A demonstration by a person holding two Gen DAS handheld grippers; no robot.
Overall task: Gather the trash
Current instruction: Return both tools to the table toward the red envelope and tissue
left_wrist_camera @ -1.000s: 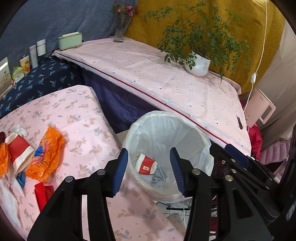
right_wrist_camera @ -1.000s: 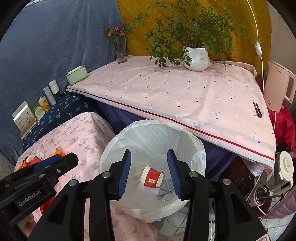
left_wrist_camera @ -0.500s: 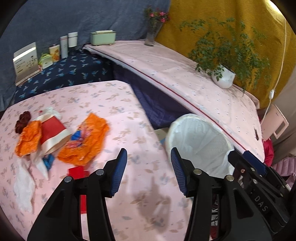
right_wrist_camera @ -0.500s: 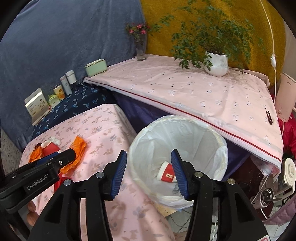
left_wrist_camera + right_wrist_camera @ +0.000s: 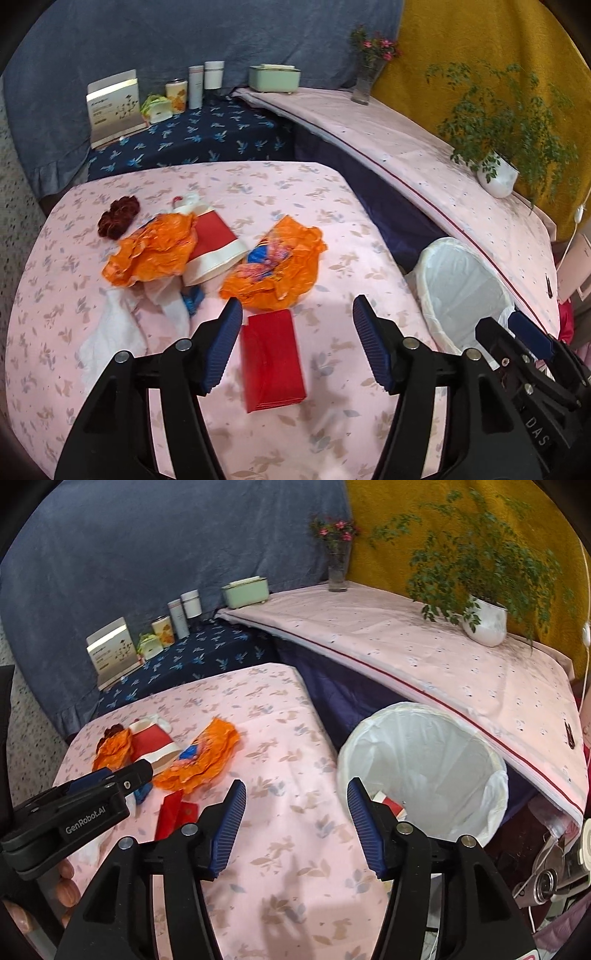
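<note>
Both the left gripper (image 5: 295, 343) and the right gripper (image 5: 293, 825), jaws apart and empty, had swung from the white-lined round trash bin (image 5: 424, 771) toward the flat red paper packet (image 5: 271, 360), likely the next pickup.

A blue cloth (image 5: 184, 40) and a yellow cloth (image 5: 480, 48) hang at the back. A long shelf (image 5: 424, 653) holds a green plant (image 5: 484, 620) and flowers (image 5: 338, 572).

The red-and-white paper cup (image 5: 390, 802) inside the white-lined round trash bin (image 5: 495, 794) peeks out half-hidden behind a blue fingertip; print on the silver upright card (image 5: 112, 107) is too small to read.
</note>
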